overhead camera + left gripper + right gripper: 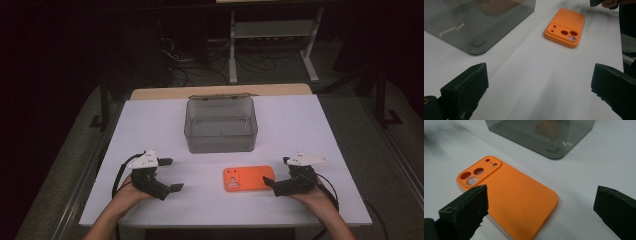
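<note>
An orange phone case (248, 178) lies flat on the white table (300, 125), back side up, its camera cut-outs toward the left. My right gripper (276, 171) rests just right of it, open, with the case's right end near the jaws. In the right gripper view the case (516, 195) lies in front of the wide jaws of that gripper (541, 202), the left jaw over its edge. My left gripper (172, 174) stands open at the front left, nothing between its jaws. The left gripper view has the case (565, 27) farther off, beyond that open gripper (539, 82).
A grey see-through box (221, 125) without a lid stands in the middle of the table, behind the case; it is also in the left gripper view (474, 22) and the right gripper view (541, 135). Dark floor, cables and a white rack lie beyond the table's far edge.
</note>
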The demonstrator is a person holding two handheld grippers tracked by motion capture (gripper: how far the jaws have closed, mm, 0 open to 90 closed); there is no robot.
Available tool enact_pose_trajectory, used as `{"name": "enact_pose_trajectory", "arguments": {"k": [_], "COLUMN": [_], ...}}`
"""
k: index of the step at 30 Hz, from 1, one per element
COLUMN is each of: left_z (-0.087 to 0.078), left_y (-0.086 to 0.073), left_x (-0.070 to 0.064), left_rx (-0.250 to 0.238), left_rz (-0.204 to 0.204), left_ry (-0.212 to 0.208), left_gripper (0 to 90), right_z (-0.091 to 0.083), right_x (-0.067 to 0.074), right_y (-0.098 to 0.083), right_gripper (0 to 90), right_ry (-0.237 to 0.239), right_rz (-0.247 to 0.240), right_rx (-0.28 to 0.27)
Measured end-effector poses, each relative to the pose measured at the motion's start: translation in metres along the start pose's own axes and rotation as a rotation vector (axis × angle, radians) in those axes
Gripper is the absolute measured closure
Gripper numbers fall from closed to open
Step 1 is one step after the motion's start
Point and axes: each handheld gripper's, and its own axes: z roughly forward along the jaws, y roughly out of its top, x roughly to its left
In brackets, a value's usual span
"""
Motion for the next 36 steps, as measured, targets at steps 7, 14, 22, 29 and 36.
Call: {"name": "enact_pose_trajectory", "arguments": {"k": [7, 14, 22, 29, 36], "left_z": [-0.0007, -0.0019, -0.0017, -0.0018, -0.0019], "left_y": [-0.0002, 0.0004, 0.0005, 0.0004, 0.0005], "left_x": [0.0004, 0.0002, 0.0008, 0.0004, 0.0005], "left_rx": [-0.004, -0.009, -0.006, -0.001, 0.000], "left_rz": [-0.005, -0.006, -0.008, -0.005, -0.007], "left_ry": [-0.001, -0.005, -0.003, -0.004, -0.003], "left_gripper": [0.6, 0.7, 0.7, 0.7, 0.7], "right_z": [-0.0001, 0.0006, -0.0003, -0.0008, -0.0083], "right_x": [-0.0001, -0.0003, 0.0001, 0.0004, 0.0056], "right_y": [0.0001, 0.0003, -0.0002, 0.0014, 0.0080], "right_gripper": [0.0, 0.0, 0.0, 0.0, 12.3], "right_ry": [0.001, 0.001, 0.000, 0.003, 0.021], "right_rz": [-0.002, -0.001, -0.007, -0.004, -0.011], "right_rx": [0.002, 0.006, 0.009, 0.026, 0.048]}}
